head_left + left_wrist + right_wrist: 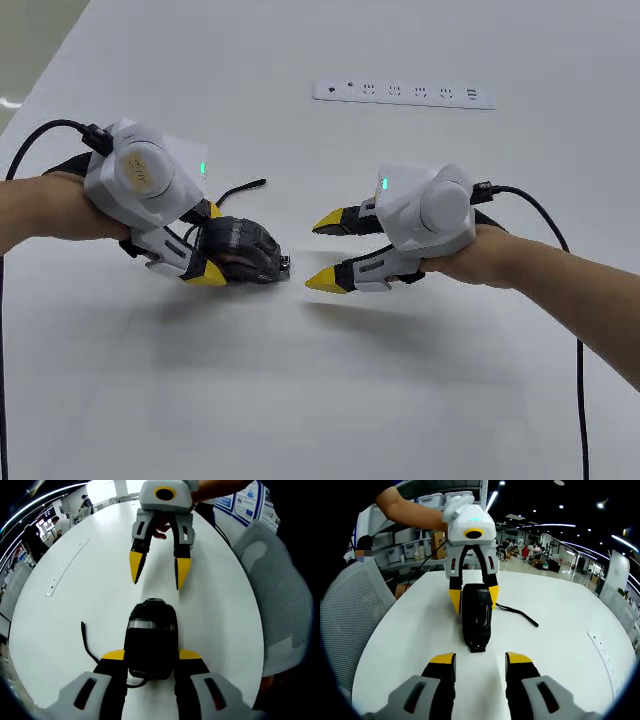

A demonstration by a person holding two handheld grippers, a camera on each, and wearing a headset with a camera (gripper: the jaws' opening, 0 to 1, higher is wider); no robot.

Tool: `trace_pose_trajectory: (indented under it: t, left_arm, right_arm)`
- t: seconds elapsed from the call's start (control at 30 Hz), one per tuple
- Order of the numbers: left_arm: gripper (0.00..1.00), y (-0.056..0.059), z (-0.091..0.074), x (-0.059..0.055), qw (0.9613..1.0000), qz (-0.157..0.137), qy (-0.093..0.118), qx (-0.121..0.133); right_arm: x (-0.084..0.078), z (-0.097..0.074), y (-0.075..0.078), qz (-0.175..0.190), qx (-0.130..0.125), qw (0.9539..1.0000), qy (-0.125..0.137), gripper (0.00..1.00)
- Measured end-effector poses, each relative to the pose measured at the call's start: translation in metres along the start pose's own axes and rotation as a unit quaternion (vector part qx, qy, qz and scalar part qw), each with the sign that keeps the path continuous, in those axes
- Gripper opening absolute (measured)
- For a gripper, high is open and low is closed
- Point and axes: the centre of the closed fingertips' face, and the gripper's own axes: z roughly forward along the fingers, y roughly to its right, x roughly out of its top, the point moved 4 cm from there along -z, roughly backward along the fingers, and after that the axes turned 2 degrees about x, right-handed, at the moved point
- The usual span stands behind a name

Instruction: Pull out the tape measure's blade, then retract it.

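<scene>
Our left gripper (212,245) clamps the tape measure (245,250); we reckon our right gripper (325,251) (jaws apart) must next pinch the blade tip (286,265) just ahead.

The tape measure (243,250) looks matt black plastic; the table (350,400) smooth, matt white.

My left gripper (212,243) has a pale grey, rounded shell, black jaws and yellow tips (208,277), with a small green light (203,168) on its side. My right gripper (324,252) is built the same, its green light (383,184) near the jaws. A black cable (50,123) leaves the left shell; another cable (505,189) leaves the right. The jaw bases are grey with dark slots.
</scene>
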Motion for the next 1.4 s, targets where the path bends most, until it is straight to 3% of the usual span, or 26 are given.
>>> trace_pose_trajectory:
  t: [0.23, 0.63, 0.9, 1.23, 1.4]
  left_arm:
    - [0.30, -0.001, 0.000, -0.001, 0.9999, 0.012, -0.009, -0.006]
    - [0.29, -0.001, 0.001, -0.002, 0.9999, 0.013, -0.005, -0.005]
    - [0.28, -0.001, 0.001, -0.002, 0.9999, 0.013, -0.002, -0.005]
    - [0.28, -0.002, 0.002, -0.002, 0.9999, 0.009, 0.006, -0.003]
    - [0.28, -0.003, 0.003, -0.003, 0.9999, 0.009, 0.009, -0.003]
  right_arm:
    - [-0.002, 0.016, 0.001, -0.006, 0.009, 0.9999, -0.008, 0.36]
    - [0.002, 0.030, 0.002, -0.005, 0.013, 0.9998, -0.017, 0.26]
    - [0.000, 0.039, -0.001, -0.013, 0.027, 0.9988, -0.039, 0.19]
    - [-0.004, 0.039, -0.002, 0.000, 0.034, 0.9981, -0.051, 0.15]
    - [-0.003, 0.040, -0.002, -0.016, 0.037, 0.9975, -0.058, 0.13]
